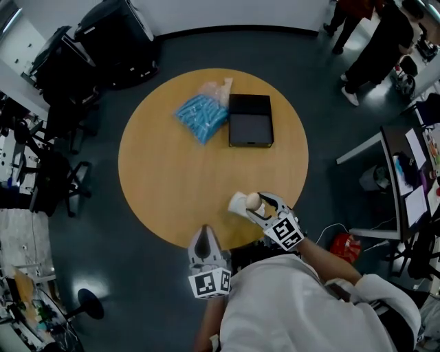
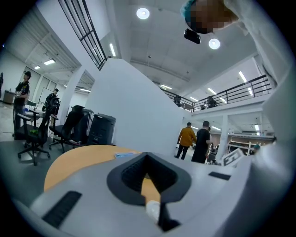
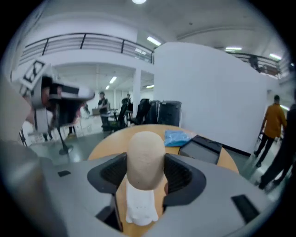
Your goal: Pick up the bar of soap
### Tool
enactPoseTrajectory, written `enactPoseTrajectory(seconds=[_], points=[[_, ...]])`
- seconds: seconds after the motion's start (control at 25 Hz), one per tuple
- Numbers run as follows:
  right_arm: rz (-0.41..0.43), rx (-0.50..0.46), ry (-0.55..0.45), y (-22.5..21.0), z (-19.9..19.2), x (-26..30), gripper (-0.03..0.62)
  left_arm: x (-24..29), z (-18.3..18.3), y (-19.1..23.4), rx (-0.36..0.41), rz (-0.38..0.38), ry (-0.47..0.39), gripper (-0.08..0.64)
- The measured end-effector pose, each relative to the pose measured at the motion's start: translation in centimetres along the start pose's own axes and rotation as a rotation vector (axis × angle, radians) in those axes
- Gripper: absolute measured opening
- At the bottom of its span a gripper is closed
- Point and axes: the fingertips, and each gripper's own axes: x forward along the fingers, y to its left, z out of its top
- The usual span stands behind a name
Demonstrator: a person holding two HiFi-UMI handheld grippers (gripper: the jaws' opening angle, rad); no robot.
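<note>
Premises identified as a large open-plan office or laboratory hall. A round light-wood table (image 1: pixel 172 179) stands on a dark grey hard floor (image 1: pixel 89 227). Black swivel office chairs (image 2: pixel 34 134) stand near the table. A white desk carrying flat computer monitors (image 1: pixel 405 179) sits at the right, and a cluttered workbench (image 1: pixel 27 302) at the lower left. A tall white partition wall (image 2: pixel 134 106) divides the room. Above runs an upper gallery with black metal railing (image 2: pixel 245 90). The high white ceiling carries long strip lights (image 2: pixel 112 49) and round recessed lamps (image 2: pixel 143 13). Several people stand beyond the partition (image 2: pixel 187 139).
</note>
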Motion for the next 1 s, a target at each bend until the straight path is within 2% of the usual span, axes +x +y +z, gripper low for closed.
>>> enactPoseTrajectory(seconds=[0.08, 0.16, 0.28, 0.44, 1.0], points=[[-0.021, 0.094, -0.139, -0.3, 3.8, -3.5, 0.261, 0.2, 0.4, -0.3, -0.003, -0.004, -0.006, 0.005], [-0.038, 0.142, -0.266, -0.3, 6.9, -6.9, 0.261, 0.2, 0.8, -0.7, 0.007, -0.017, -0.018, 0.005], [-0.056, 0.194, -0.387, 0.3, 9.1, -10.4, 0.261, 0.0, 1.1, -1.4, 0.024, -0.035, -0.032, 0.005], [-0.056, 0.22, -0.401, 1.0, 8.4, -10.8, 0.261, -0.1, 1.1, -1.9, 0.021, -0.047, -0.031, 0.005], [-0.058, 0.209, -0.403, 1.1, 8.1, -10.3, 0.261, -0.5, 1.0, -3.0, 0.045, -0.074, -0.04, 0.005]])
